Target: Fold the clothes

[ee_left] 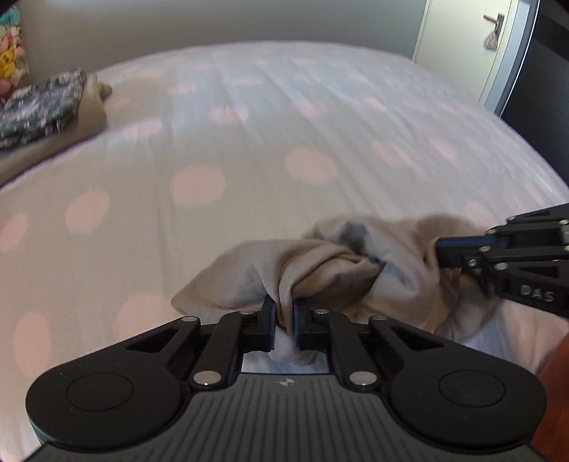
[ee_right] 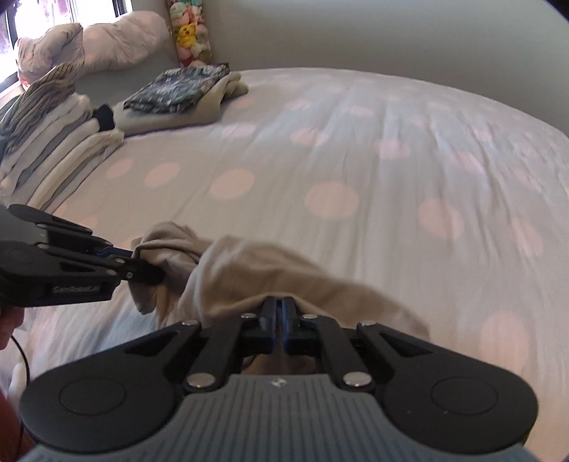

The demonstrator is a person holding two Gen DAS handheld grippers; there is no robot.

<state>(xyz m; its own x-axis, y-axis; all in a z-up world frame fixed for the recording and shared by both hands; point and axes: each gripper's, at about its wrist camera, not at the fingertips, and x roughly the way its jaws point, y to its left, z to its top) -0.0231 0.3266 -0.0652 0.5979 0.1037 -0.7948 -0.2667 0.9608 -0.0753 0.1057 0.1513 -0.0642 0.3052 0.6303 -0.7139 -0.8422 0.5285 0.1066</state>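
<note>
Soft matt beige cloth garment (ee_left: 320,263); matt black plastic left gripper (ee_left: 284,320).

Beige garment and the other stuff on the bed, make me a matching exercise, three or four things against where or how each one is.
Things:
1. beige garment
2. dark patterned cloth
3. stack of folded clothes
4. plush toys

States:
A. against the wall at the bed's far edge
B. bunched, pinched by the left gripper and right gripper
C. folded, on a folded beige piece
D. piled high at the bed's left side

Pairs: 1-B, 2-C, 3-D, 4-A
</note>
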